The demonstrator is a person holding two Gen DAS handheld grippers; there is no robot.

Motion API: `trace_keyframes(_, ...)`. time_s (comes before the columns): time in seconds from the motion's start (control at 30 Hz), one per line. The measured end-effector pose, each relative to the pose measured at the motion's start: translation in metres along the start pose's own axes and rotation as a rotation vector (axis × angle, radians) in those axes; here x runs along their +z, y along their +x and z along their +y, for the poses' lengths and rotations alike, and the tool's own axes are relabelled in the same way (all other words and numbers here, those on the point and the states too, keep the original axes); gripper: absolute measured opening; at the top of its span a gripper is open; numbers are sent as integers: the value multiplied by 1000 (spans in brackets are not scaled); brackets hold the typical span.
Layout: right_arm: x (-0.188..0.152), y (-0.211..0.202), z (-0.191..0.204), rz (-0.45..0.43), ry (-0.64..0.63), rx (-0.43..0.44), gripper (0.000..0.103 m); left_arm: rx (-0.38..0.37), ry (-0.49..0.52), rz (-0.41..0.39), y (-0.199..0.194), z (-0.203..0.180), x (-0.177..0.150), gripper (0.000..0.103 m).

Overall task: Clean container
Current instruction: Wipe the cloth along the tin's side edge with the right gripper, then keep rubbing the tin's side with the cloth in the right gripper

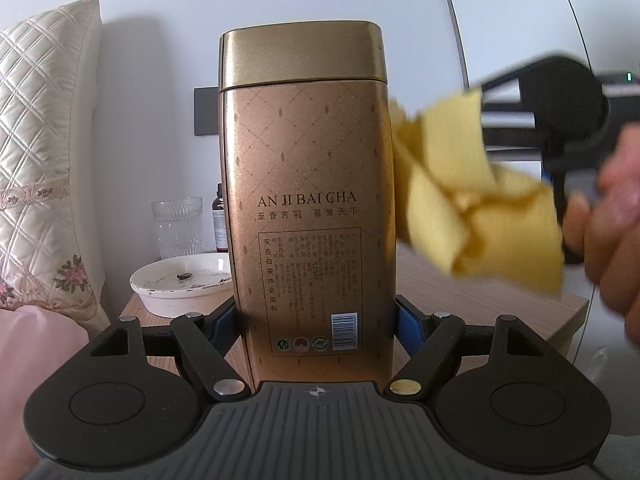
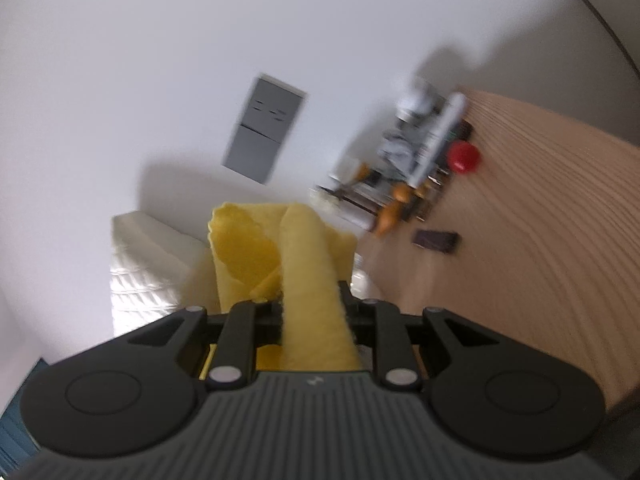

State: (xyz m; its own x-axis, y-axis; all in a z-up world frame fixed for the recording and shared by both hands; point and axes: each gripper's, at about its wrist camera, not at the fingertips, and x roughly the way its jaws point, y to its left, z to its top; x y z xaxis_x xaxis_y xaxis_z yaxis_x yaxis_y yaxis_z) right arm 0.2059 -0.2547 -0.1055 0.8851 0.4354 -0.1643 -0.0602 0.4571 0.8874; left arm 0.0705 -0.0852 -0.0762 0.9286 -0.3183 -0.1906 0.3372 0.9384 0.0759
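Black jaws of the left gripper clamp the lower sides of an upright gold tea tin, lifted above the wooden nightstand. Just right of the tin, touching its side, hangs a yellow cloth pinched in the narrow-closed right gripper. Behind the tin to its left sit a white dish and a glass.

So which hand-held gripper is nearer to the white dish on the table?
Left. The left hand-held gripper, clamping the tea tin, is just beside the white dish; the right hand-held gripper is beyond the tin.
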Motion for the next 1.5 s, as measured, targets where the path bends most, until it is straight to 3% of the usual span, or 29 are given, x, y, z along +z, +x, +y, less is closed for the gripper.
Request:
trace_keyframes(0.17,1,1,1,0,5,-6,22,0,0,1,-5,-10,2,80)
trace_keyframes(0.33,9,-2,23,-40,-42,57,23,0,-2,4,-7,-15,9,80)
trace_keyframes(0.67,-10,1,-13,-14,19,-4,22,-5,3,5,-3,-41,15,80)
trace_keyframes(1.0,-7,-9,19,-51,6,59,23,-4,5,7,-3,-60,47,80)
trace_keyframes(1.3,-26,-8,-13,-15,40,-10,23,3,-4,0,5,-74,40,80)
trace_keyframes(1.5,-18,-15,20,-40,2,45,23,1,-11,4,-4,-75,37,80)
